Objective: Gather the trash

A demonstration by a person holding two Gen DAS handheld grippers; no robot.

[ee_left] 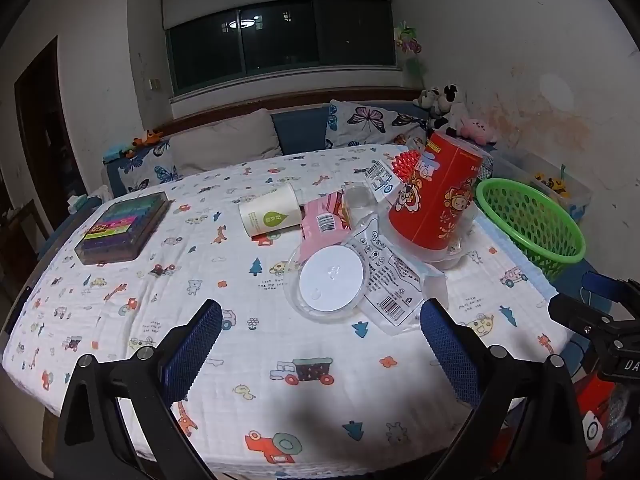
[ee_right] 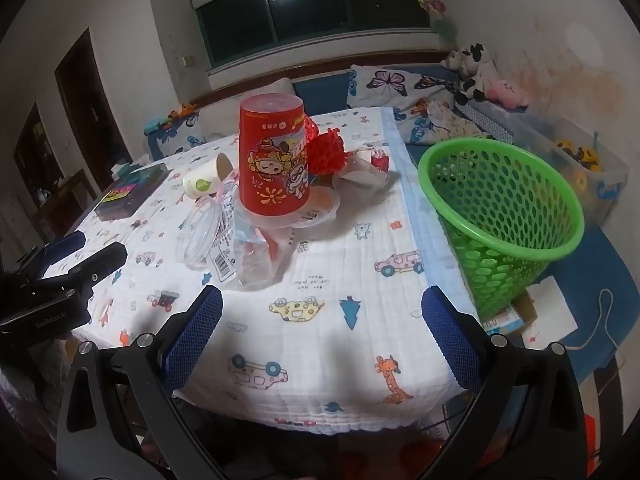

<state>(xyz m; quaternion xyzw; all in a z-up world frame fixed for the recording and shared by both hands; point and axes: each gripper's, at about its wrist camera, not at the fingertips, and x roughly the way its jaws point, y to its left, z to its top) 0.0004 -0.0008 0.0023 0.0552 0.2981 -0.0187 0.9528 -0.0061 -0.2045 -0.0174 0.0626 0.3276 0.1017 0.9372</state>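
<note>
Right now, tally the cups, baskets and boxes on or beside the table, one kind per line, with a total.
Cups: 2, the red cup upside down on the pile and the white cup on its side.
Baskets: 1, the green basket beside the table.
Boxes: 1, the dark box on the cloth.
Total: 4

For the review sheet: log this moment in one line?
left tool open, empty | right tool open, empty | trash pile untouched | green basket empty

Both grippers: black frames w/ silver screws, blue ribbed fingers (ee_left: 192,354).
</note>
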